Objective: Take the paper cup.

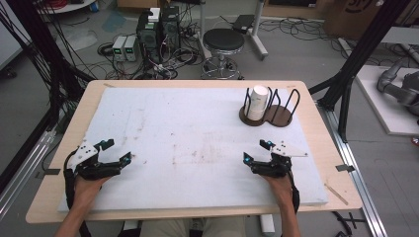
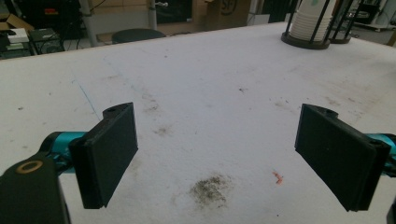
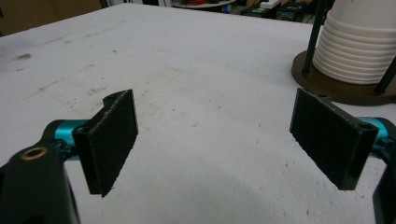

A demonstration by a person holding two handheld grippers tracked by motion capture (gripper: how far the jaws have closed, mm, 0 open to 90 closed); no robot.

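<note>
So both tools are spread wide with nothing in them: left tool (image 1: 114,150) and right tool (image 1: 257,150) sit low on my counter (image 1: 197,128). Cup stack (image 1: 257,102) stands upright in its wire rack (image 1: 281,114), far right corner, well apart from either.

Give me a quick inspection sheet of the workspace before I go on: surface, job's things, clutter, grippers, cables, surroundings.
Surface: white foam board on a light wooden table, stained with dark smudges.
Job's things: stack of white paper cups upright in the left ring of a dark brown double-ring wire holder; the right ring is empty.
Clutter: nothing seen on the board.
Grippers: left gripper and right gripper open, holding nothing, low over the near edge.
Cables: black leads along both forearms.
Surroundings: round black stool, computer towers, floor cables beyond the table.
</note>
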